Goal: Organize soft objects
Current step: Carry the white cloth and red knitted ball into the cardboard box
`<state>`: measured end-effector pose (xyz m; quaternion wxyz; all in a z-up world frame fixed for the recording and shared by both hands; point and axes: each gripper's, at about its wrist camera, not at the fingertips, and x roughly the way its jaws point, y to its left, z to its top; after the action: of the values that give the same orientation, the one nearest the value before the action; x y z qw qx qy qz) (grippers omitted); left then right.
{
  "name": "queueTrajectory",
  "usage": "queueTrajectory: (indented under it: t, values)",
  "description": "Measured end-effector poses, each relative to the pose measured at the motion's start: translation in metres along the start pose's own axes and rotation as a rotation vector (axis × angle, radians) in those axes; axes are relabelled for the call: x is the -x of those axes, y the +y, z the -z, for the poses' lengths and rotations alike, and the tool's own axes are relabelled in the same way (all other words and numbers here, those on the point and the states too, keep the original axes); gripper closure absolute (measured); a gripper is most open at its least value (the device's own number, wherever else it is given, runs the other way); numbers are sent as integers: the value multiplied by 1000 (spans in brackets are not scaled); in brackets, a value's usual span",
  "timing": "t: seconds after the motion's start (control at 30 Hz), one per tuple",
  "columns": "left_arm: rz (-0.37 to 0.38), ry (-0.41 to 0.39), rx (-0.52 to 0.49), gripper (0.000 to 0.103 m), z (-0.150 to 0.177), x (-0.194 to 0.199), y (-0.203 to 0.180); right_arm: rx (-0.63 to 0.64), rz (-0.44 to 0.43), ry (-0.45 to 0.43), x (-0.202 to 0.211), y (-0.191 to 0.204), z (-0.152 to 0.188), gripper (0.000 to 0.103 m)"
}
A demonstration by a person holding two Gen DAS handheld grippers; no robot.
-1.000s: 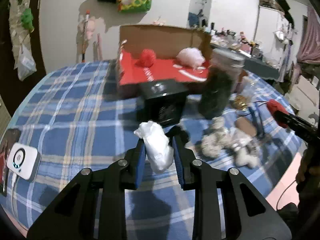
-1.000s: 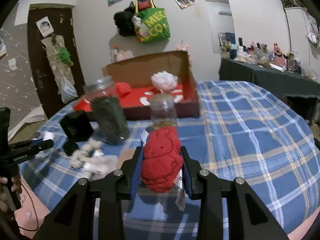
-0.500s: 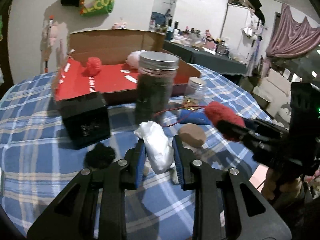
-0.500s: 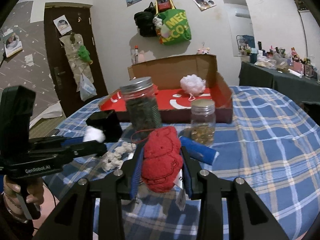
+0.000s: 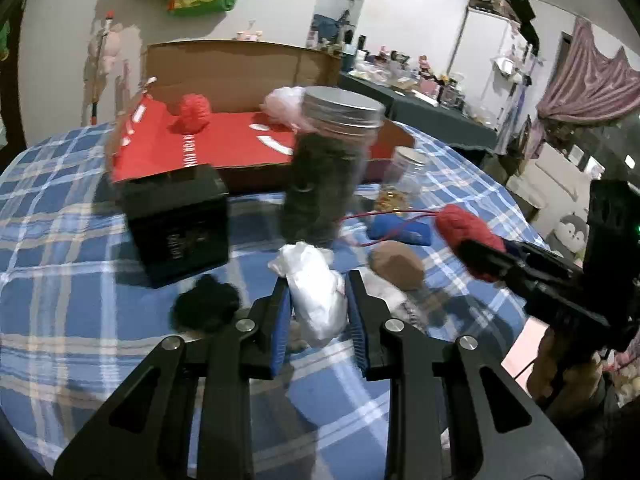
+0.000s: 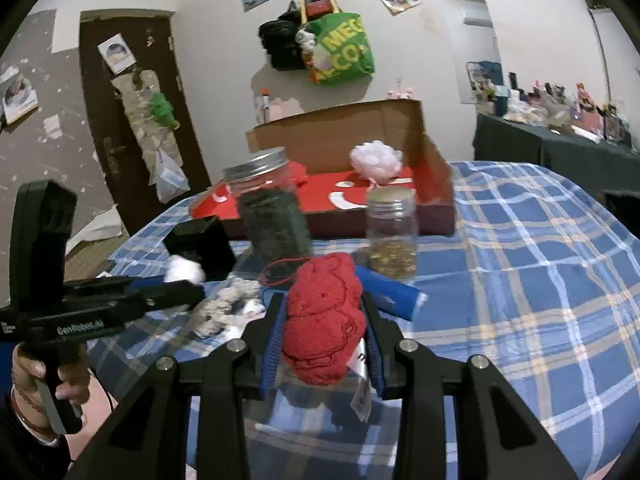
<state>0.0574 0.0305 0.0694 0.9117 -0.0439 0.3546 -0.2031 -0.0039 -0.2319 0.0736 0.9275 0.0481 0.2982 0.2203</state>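
Observation:
My left gripper (image 5: 318,300) is shut on a white soft wad (image 5: 316,292), held above the blue plaid cloth (image 5: 60,240). From the right wrist view that gripper (image 6: 188,280) comes in from the left with the white wad (image 6: 184,271) at its tip. My right gripper (image 6: 324,328) is shut on a red knitted soft toy (image 6: 324,320) with a tag hanging below. The left wrist view shows that red toy (image 5: 468,236) at the right. An open cardboard box (image 5: 240,68) with a red floor stands behind, holding a red pom (image 5: 194,112) and a pink puff (image 6: 376,160).
On the cloth stand a black box (image 5: 176,216), a tall dark-filled jar (image 5: 332,168) with a metal lid and a small jar (image 6: 392,232). A black pom (image 5: 206,306), a brown pad (image 5: 396,264), a blue roll (image 6: 388,292), a red cord and whitish soft pieces (image 6: 224,308) lie around.
The left view swung right: the jar, black box and right gripper now sit nearer its centre. In the right view the left gripper entered from the left. Both grips stayed the same.

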Motion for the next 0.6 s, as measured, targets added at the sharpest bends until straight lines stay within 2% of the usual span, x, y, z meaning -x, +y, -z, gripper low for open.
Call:
queueTrajectory:
  t: [0.27, 0.33, 0.6]
  values:
    - [-53, 9, 92, 78, 2, 15, 47, -116, 31, -10, 14, -45, -2, 65]
    - [-86, 13, 109, 78, 1, 18, 60, -145, 39, -15, 16, -56, -4, 65]
    - [-129, 32, 162, 78, -6, 19, 99, -201, 81, -17, 12, -89, -14, 65]
